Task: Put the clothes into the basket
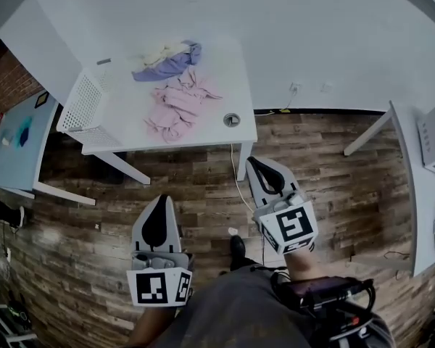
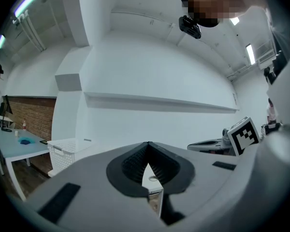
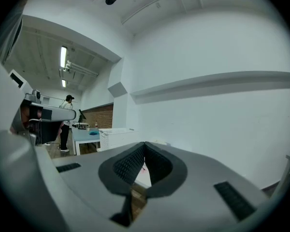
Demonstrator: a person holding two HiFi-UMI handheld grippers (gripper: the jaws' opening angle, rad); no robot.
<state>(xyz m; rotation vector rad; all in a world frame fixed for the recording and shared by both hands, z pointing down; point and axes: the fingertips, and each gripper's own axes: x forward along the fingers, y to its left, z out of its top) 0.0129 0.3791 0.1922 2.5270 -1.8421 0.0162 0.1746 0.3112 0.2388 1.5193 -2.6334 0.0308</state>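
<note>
Clothes (image 1: 175, 96) piled upper centre on white table (image 1: 235, 78), laundry basket (image 1: 83, 104) beside, upper left; left gripper (image 1: 161, 203), right gripper (image 1: 255, 167) closed, empty, well short: nothing reachable yet.

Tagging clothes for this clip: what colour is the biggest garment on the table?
The garment is pink, shown best in the head view.

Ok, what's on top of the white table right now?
A pink garment, a purple garment against a cream garment, a round cable port, and the white basket at the table's left end. Whatever lies under the heap is covered.
</note>
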